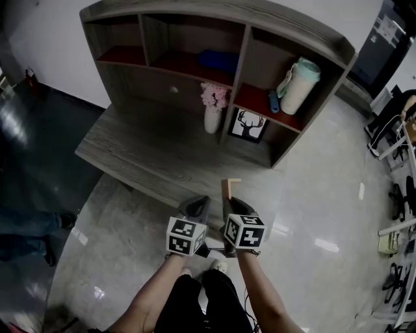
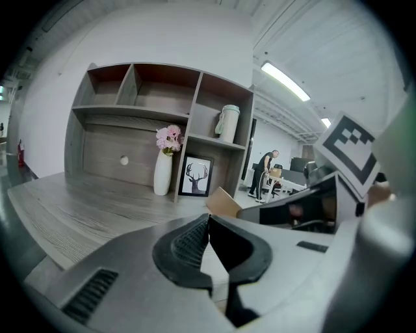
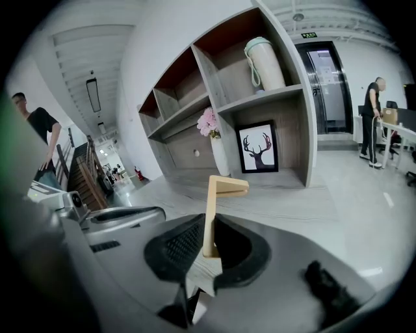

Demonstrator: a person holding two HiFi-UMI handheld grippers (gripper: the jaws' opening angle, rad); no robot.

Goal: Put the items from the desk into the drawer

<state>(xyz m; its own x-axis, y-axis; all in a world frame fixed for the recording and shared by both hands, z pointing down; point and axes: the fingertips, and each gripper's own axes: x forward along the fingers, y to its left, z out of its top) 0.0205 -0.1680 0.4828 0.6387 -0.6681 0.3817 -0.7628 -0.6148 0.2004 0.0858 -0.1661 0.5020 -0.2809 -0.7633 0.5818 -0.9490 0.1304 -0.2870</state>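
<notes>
Right gripper [image 1: 229, 201] [image 3: 209, 246] is closed on a pale L-shaped wooden piece [image 1: 229, 187] [image 3: 216, 195]. The pads clamp its long leg, which stands upright, and the short leg juts sideways at the top. The piece is up off the desk [image 1: 143, 153], at the near edge toward the right end. Left gripper [image 1: 199, 203] [image 2: 208, 229] sits just beside it on the left. Its jaws are pressed together with nothing between them.

A shelf unit [image 1: 214, 14] runs along the far edge of the desk. A white vase [image 1: 212, 118] [image 2: 163, 173] [image 3: 220, 155] of pink flowers stands on the desk in front of one of its uprights. Just right of the vase, a framed deer picture [image 1: 249, 125] [image 2: 196, 176] [image 3: 258, 147] leans in the bottom right compartment. On the shelf above the picture stands a pale green bottle [image 1: 299, 86] [image 2: 229, 123] [image 3: 265, 64], with a small blue thing [image 1: 273, 101] beside it. A larger blue thing [image 1: 218, 60] lies in the middle compartment; I cannot tell what it is.

The drawer [image 1: 162, 91] [image 2: 117, 159] is in the left part of the unit, below the shelves. It is shut, with a round knob [image 1: 173, 90] [image 2: 123, 159] [image 3: 195, 153] on its front.

A person [image 2: 265, 172] [image 3: 374, 120] bends over a table in the room beyond the right end of the desk.
</notes>
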